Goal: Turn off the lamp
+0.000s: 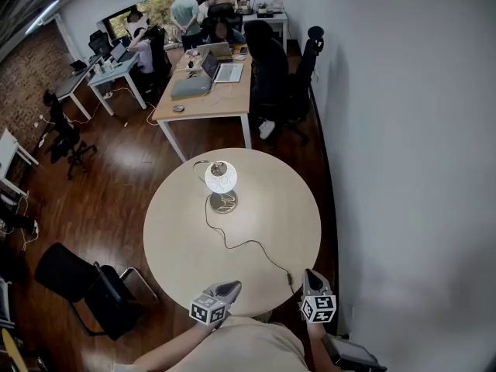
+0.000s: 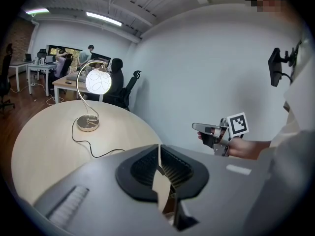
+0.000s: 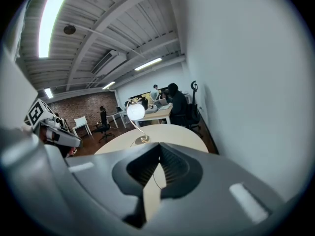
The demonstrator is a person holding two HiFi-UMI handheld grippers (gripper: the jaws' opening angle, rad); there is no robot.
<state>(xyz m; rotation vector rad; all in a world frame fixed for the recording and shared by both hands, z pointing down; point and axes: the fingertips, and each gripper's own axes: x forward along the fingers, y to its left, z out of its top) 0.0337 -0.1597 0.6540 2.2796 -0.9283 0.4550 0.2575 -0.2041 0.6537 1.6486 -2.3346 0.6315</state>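
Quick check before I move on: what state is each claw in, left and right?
Left claw: closed, holding nothing.
Right claw: closed, holding nothing.

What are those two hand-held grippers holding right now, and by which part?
Nothing. The left hand-held gripper and the right hand-held gripper are both shut and empty; the lit lamp stands apart on the table.
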